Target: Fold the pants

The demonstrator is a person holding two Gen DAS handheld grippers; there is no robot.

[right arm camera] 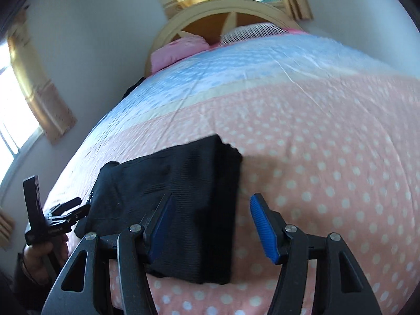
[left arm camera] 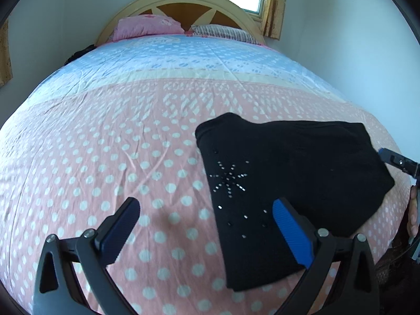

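The black pants (left arm camera: 288, 181) lie folded into a compact bundle on the pink dotted bedspread (left arm camera: 105, 157), with a rhinestone star pattern on top. My left gripper (left arm camera: 206, 211) is open and empty, its right finger over the bundle's near left part. In the right wrist view the pants (right arm camera: 173, 191) lie below my right gripper (right arm camera: 211, 210), which is open and empty, its left finger over the bundle's right part. The left gripper (right arm camera: 71, 207) shows at the bundle's left edge, and the right gripper's fingertips (left arm camera: 391, 156) at its right corner.
The bed fills both views, pink with white dots near me and blue further back (left arm camera: 183, 60). Pillows (left arm camera: 147, 27) lie against the wooden headboard (left arm camera: 183, 2). White walls and curtained windows (right arm camera: 26, 99) surround the bed. The bed's near edge runs just below the pants.
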